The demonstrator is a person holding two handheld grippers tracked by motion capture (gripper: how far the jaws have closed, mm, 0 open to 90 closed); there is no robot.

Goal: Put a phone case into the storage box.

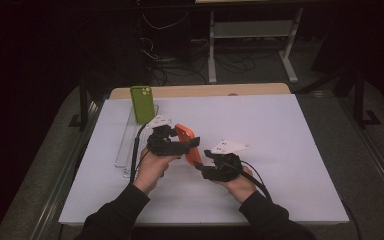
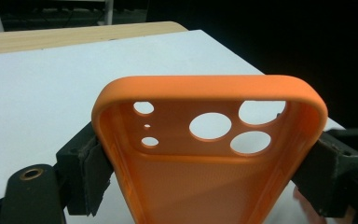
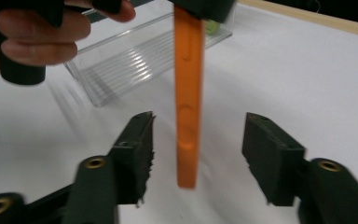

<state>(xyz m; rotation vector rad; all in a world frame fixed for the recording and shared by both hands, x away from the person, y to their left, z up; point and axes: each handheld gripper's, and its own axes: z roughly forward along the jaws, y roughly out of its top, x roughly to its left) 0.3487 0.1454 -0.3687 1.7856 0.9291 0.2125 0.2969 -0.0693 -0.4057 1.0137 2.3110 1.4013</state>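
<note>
L gripper point(image 1: 192, 143) clamping orange case point(image 1: 189, 142)

Both dark-sleeved forearms reach in side by side. The left gripper point(image 1: 186, 143) has its fingers point(image 2: 89, 175) clamped; the right gripper point(image 3: 198, 156) holds its fingers point(image 3: 137, 156) spread apart, touching nothing.

Orange phone case point(image 2: 205, 158): soft matt rubbery plastic, inside finely textured. Green phone case point(image 1: 142, 104), at 11 o'clock from it: matt plastic. Clear tray point(image 3: 135, 60): glossy ribbed plastic. Table sheet point(image 1: 280, 150): matt white; wooden edge point(image 1: 205, 90) at 12 o'clock.
</note>
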